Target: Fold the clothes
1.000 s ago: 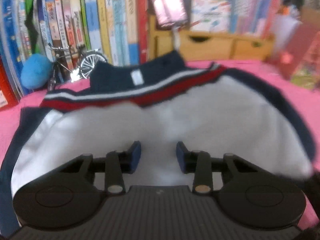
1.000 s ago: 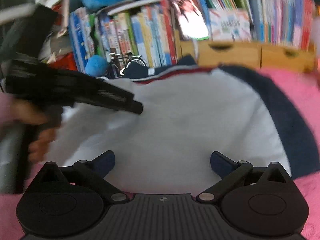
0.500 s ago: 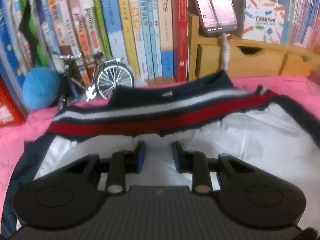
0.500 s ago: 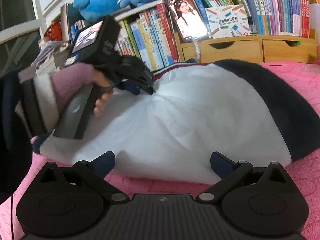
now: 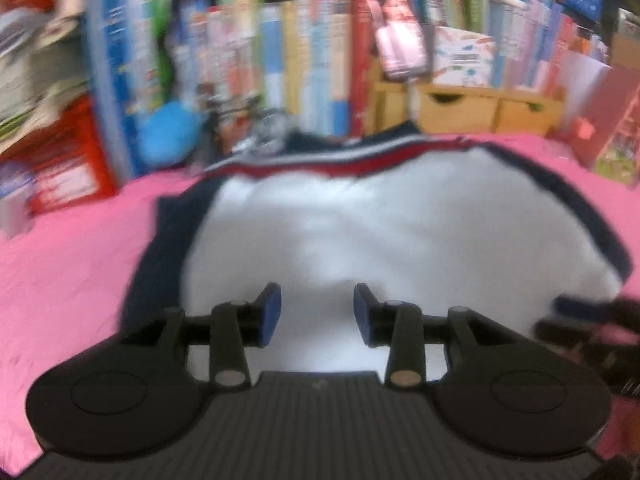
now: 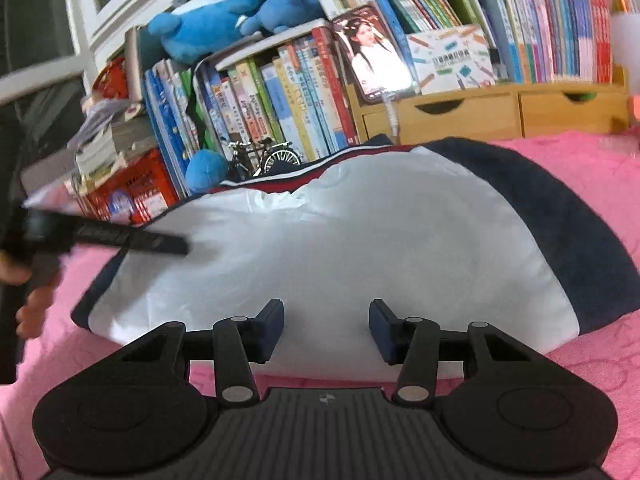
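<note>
garment (image 6: 340,248): white-and-navy top, lying flat on the pink cover (image 6: 580,168).
right gripper (image 6: 326,330): closing at the near hem — nothing pinched yet.
left gripper (image 5: 316,312): opening, empty.
tip: seat my pads over the hem edge — grab both layers.

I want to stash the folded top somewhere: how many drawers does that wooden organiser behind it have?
2 show: the left drawer just right of the phone, the right drawer beside it. The picture's right edge cuts the wooden organiser off, so more may be hidden.

Home bedroom, pink bedspread (image 6: 580,168), crowded bookshelves (image 6: 304,92), blue plush toys (image 6: 224,20)
</note>
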Tool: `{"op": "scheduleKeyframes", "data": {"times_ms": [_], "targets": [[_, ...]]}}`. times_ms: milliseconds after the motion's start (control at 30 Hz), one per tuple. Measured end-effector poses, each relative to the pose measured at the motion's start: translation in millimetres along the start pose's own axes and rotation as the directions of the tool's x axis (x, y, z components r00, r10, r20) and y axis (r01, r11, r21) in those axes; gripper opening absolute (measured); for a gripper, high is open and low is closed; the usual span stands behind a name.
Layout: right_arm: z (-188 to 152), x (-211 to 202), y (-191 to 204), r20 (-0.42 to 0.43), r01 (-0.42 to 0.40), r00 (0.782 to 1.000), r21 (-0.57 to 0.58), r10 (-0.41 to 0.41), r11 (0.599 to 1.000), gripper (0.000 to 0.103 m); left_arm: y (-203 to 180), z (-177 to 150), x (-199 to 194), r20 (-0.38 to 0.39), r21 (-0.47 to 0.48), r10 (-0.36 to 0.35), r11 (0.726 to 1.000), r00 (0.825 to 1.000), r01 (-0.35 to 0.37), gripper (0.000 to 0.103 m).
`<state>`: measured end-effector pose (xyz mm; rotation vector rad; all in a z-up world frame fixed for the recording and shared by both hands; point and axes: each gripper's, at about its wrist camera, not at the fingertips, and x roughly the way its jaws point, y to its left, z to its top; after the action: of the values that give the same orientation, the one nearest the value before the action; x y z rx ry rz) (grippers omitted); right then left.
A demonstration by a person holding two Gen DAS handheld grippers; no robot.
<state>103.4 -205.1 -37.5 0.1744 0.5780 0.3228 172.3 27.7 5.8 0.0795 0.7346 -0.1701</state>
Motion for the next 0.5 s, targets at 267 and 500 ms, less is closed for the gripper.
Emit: {"op": "scheduleKeyframes", "data": {"times_ms": [267,500], "targets": [[1,10,57,-0.039,0.050,0.998,-0.088,-0.054,0.995,0.049,23,-45,-8,0.040,0.008,0.123,0.992,0.992,-0.123,0.044],[-11,35,63,-0.079,0.118,0.989,-0.096,-0.125,0.988,0.052,26,-57,-9,0.085,0.037,0.134,0.990,0.987,-0.137,0.047]]}}
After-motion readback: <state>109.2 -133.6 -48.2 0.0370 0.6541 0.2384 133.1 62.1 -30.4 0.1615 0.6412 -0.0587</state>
